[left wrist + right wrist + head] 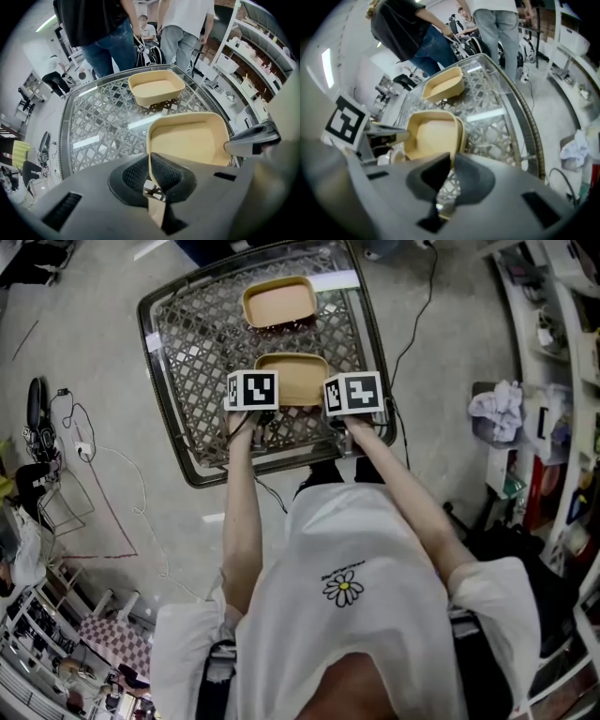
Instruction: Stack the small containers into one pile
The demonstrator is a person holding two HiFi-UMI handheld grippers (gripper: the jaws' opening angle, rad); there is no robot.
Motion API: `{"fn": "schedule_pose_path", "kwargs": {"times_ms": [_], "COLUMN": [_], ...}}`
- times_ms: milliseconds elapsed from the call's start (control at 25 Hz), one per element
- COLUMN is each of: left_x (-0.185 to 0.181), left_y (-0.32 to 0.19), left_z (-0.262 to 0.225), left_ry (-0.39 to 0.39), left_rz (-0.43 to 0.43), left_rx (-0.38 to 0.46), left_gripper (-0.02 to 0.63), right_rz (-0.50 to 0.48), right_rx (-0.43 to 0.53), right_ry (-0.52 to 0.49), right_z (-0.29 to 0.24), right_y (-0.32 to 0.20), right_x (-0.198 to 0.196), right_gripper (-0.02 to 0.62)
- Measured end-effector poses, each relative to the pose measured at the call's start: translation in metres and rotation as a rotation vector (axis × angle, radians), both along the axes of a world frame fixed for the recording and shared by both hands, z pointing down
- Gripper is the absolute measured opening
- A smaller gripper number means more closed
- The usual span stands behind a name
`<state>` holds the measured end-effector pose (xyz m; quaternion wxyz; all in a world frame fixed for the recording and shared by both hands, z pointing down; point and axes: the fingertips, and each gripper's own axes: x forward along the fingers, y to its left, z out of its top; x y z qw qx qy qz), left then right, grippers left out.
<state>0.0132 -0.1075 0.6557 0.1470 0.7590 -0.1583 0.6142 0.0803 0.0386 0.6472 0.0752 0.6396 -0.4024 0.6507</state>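
Two tan, shallow containers sit on a glass-topped lattice table (187,362). The near container (292,376) lies between my two grippers. My left gripper (255,407) is shut on its left near rim; in the left gripper view the rim runs between the pads of this gripper (149,171) and the near container (187,140) lies ahead. My right gripper (349,409) is shut on the right near rim, seen edge-on between the pads of this gripper (452,171), with the container (431,133) just beyond. The far container (279,303) (156,87) (443,85) stands alone further back.
Several people (112,33) stand just past the table's far edge. Shelving (562,381) runs along the right, with a crumpled cloth (502,404) on a stand beside it. Cables (112,493) trail over the floor to the left.
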Motion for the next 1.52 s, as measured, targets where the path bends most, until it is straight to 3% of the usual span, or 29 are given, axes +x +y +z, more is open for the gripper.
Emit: {"fn": "schedule_pose_path", "kwargs": {"times_ms": [360,480,760,920,1040,1160,1320,1400,1520], "left_x": [0.002,0.004,0.009,0.02,0.032,0.04,0.035,0.033,0.027], "left_y": [-0.001,0.0,-0.011,-0.029,-0.024,-0.034,-0.021,-0.009,0.003], "left_z": [0.006,0.003,-0.023,-0.075,-0.127,-0.194,-0.265,-0.282,-0.292], "left_ry": [-0.012,0.004,0.067,0.201,0.377,0.575,0.779,0.835,0.857], "left_rz": [0.043,0.037,-0.018,-0.081,-0.174,-0.235,-0.279,-0.279,-0.283], "left_rx": [0.021,0.018,0.05,0.114,0.095,0.229,0.383,0.41,0.45], "left_gripper": [0.055,0.096,0.103,0.103,0.102,0.101,0.046,0.046,0.046], "right_rz": [-0.059,-0.045,0.003,0.022,0.038,0.011,-0.005,0.007,0.028], "right_rx": [0.022,0.019,0.054,0.165,0.3,0.447,0.584,0.638,0.689], "right_ry": [0.018,0.017,0.053,0.148,0.316,0.505,0.652,0.691,0.708], "right_z": [0.003,0.002,-0.023,-0.073,-0.127,-0.186,-0.244,-0.262,-0.275], "right_y": [-0.004,-0.002,-0.001,-0.009,-0.017,-0.029,-0.026,-0.02,-0.013], "right_x": [0.0,0.003,0.026,0.047,0.068,0.078,0.072,0.066,0.057], "right_gripper": [0.045,0.145,0.158,0.158,0.156,0.15,0.118,0.11,0.098]}}
